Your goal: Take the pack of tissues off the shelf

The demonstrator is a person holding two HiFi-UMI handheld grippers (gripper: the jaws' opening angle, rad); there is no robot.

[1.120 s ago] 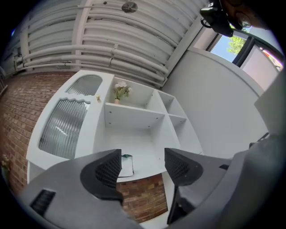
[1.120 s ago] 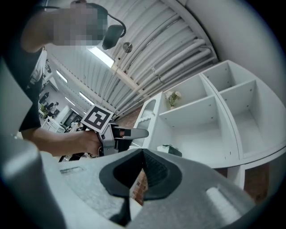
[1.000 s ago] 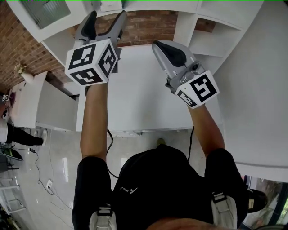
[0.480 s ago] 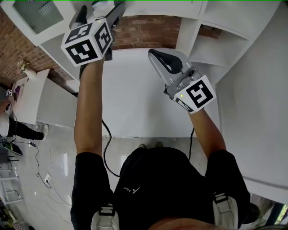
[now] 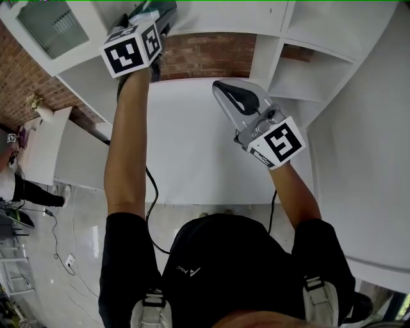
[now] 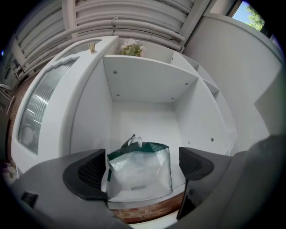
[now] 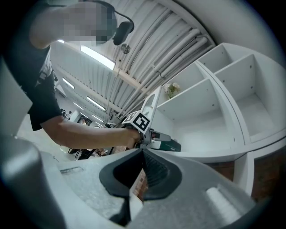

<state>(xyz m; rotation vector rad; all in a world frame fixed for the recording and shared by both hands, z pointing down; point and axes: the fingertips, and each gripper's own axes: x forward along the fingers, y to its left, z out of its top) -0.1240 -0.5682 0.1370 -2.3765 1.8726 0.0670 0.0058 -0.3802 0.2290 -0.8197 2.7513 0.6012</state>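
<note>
The tissue pack (image 6: 138,179), clear plastic with a green top, stands upright at the front edge of a white shelf cubby (image 6: 147,85). My left gripper (image 6: 142,166) is open and its jaws have just been opening. The pack stands between them with a gap at the right pad (image 6: 193,164). In the head view the left gripper (image 5: 151,10) reaches into the top shelf, where a bit of the green pack (image 5: 144,13) shows. My right gripper (image 5: 234,91) hangs shut and empty over the white counter (image 5: 192,147); its own view shows its jaws (image 7: 142,172) together.
A brick wall (image 5: 205,45) lies under the shelf row. More white cubbies (image 5: 307,70) stand to the right. A small plant (image 6: 131,47) sits on top of the shelf unit. At the far left a person (image 5: 19,186) stands on the tiled floor with cables.
My left gripper has moved away from me into the shelf and opened wider around the pack. The right gripper has shifted only a little.
</note>
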